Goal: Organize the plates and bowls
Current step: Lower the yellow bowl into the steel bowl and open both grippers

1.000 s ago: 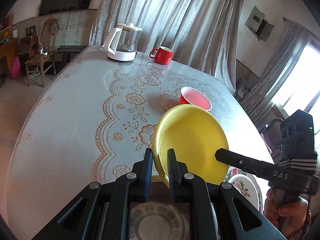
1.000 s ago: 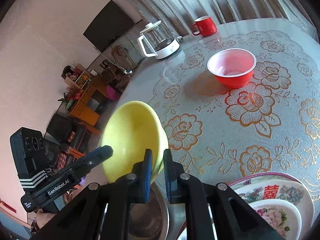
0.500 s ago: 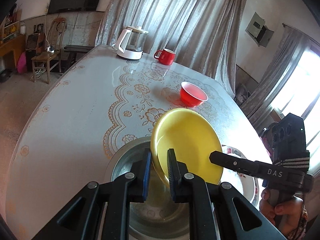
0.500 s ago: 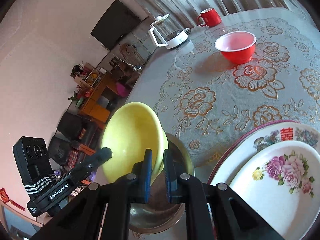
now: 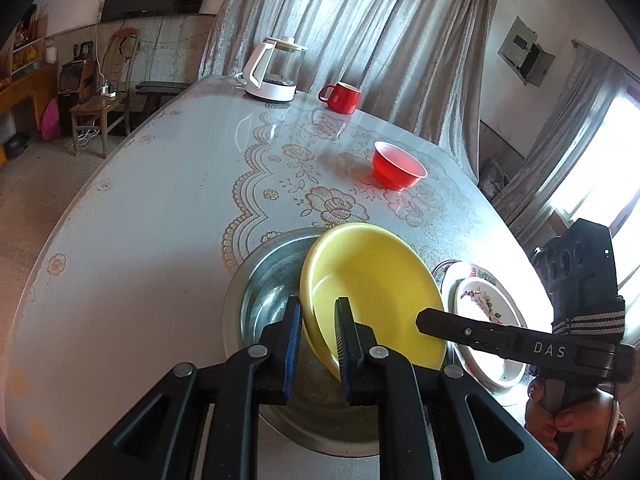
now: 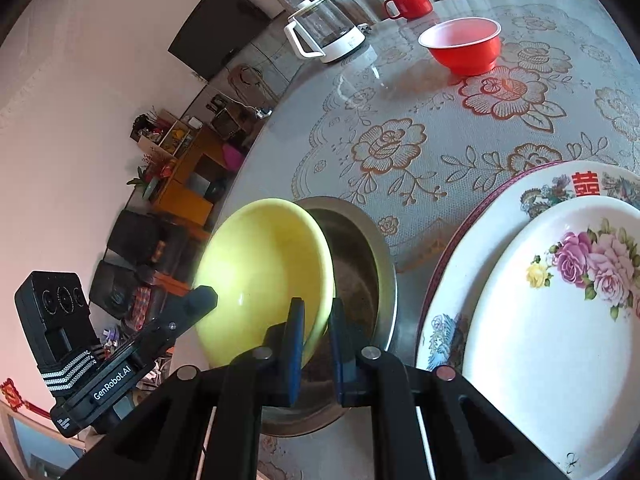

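While angled steeply down over the table [image 5: 132,216], left gripper [image 5: 318,312] nearly closed, blue-lined fingers [image 5: 292,332] pinching the near rim of the yellow bowl [image 5: 372,288] from either side. Bowl tipped up on edge, hollow facing right, hanging partly inside the wide steel basin [image 5: 260,292] below it. Off to the right, right gripper's long black finger reaching in at the bowl's opposite rim, device gripped by a hand [image 5: 568,424] low at the edge. Beyond it, floral plate [image 5: 484,300] stacked on another, just beside the basin. Farther back on the lace cloth, red bowl [image 5: 398,166] standing alone, then red mug [image 5: 344,97] and glass kettle [image 5: 276,70] near the far edge. Switching to the right wrist view: right gripper [image 6: 316,320] likewise pitched downward, almost shut, pads clamped on the yellow bowl's rim, one inside and one outside. Bowl tilted with hollow toward the left, overhanging the steel basin's left half. Left gripper's arm poking in from lower left to the bowl's other rim. White floral plate nested on a larger patterned plate [image 6: 496,208] at right, close to the basin. Red bowl, mug and kettle well apart up top.
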{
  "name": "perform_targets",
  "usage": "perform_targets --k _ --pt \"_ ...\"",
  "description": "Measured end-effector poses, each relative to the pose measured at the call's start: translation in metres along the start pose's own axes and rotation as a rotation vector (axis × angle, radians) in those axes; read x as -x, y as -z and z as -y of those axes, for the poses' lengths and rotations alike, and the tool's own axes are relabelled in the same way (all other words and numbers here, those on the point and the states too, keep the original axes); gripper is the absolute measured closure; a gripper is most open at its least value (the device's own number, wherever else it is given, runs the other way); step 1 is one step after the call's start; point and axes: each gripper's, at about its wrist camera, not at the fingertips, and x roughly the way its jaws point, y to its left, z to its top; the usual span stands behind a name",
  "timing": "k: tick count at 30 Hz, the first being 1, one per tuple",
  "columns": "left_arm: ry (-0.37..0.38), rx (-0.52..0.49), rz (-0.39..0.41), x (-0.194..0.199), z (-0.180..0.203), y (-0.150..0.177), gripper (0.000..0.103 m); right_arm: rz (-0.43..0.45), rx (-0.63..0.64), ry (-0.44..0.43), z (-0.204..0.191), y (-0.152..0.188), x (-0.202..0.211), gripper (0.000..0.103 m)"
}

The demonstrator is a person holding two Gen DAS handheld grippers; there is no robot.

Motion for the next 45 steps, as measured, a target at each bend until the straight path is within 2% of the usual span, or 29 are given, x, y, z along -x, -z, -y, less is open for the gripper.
perform_targets --k 6,17,22,24,28,37,45 --pt "-0.044 -0.018 -0.025 -0.009 -0.002 0.007 0.085 -0.014 0.055 0.066 -0.009 0.003 -0.005 0.091" --pt "-0.109 -0.085 -0.048 -0.019 0.002 0.013 0.078 -0.054 0.103 0.131 -0.017 0.003 -0.015 0.090" --pt "-0.124 -0.098 -0.052 -0.022 0.003 0.013 0.077 -0.067 0.131 0.170 -0.022 0.002 -0.017 0.087" --pt "-0.133 -0.111 -0.052 -0.022 0.005 0.013 0.076 -0.076 0.140 0.177 -0.025 0.001 -0.018 0.081" --pt "-0.166 -0.153 -0.056 -0.025 0.010 0.015 0.075 -0.082 0.154 0.207 -0.030 0.001 -0.021 0.078" --pt "-0.168 -0.157 -0.074 -0.029 0.010 0.015 0.072 -0.075 0.216 0.263 -0.042 0.003 -0.015 0.071" --pt "-0.164 -0.146 -0.069 -0.029 0.010 0.015 0.072 -0.068 0.226 0.259 -0.045 0.002 -0.012 0.071"
